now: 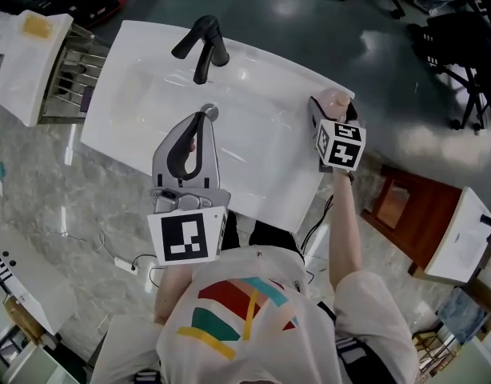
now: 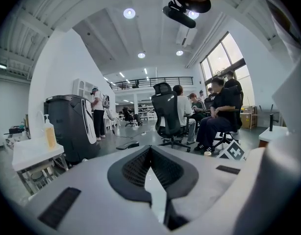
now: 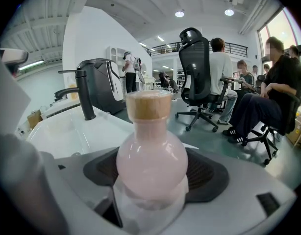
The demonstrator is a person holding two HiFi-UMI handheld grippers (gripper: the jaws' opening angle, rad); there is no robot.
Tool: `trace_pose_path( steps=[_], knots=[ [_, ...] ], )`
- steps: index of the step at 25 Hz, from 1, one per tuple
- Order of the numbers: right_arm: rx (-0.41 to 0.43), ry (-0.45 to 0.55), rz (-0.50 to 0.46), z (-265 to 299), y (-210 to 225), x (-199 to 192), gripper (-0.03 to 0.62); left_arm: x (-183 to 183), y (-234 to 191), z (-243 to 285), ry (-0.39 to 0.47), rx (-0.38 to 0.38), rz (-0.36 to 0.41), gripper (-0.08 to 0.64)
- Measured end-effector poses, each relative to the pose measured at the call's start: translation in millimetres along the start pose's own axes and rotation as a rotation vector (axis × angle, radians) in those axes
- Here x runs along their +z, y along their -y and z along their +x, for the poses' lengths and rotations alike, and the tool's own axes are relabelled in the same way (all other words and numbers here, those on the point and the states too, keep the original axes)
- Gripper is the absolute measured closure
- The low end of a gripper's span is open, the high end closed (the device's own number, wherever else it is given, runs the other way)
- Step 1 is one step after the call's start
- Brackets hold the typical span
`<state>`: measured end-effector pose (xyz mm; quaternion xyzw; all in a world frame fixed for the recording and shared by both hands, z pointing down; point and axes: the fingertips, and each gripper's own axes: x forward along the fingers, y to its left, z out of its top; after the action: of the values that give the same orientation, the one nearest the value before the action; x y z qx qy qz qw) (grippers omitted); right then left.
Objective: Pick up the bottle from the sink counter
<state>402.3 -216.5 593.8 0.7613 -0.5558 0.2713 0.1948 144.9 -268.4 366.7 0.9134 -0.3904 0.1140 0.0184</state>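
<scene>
A round pink bottle (image 3: 151,163) with a tan cork-like cap stands upright between the jaws of my right gripper (image 3: 150,180), which is shut on its body. In the head view the bottle (image 1: 337,100) and right gripper (image 1: 332,112) are at the right corner of the white sink counter (image 1: 269,158). Whether the bottle's base touches the counter is hidden. My left gripper (image 1: 199,121) hovers over the basin near the drain. Its tips meet, with nothing between them (image 2: 150,150).
A black faucet (image 1: 204,48) rises at the back of the basin and also shows in the right gripper view (image 3: 84,94). A white cart (image 1: 33,66) stands to the left, a wooden stool (image 1: 396,206) to the right. Seated people (image 3: 275,92) and office chairs fill the room beyond.
</scene>
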Motion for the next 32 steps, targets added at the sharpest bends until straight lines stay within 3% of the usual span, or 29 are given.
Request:
trace_pose_path(
  steps=[13,22,32],
  knots=[
    [-0.027,0.029,-0.009,-19,-3,21,0.206,11,-24,-23,0.024,0.065,-0.006,0.541],
    [-0.024,0.163,-0.073,-68,-28,95,0.206,29,-44,-39,0.081,0.107,-0.016,0.541],
    [0.051,0.368,-0.188,-140,-103,181,0.204,53,-72,-66,0.147,0.164,-0.018,0.541]
  ],
)
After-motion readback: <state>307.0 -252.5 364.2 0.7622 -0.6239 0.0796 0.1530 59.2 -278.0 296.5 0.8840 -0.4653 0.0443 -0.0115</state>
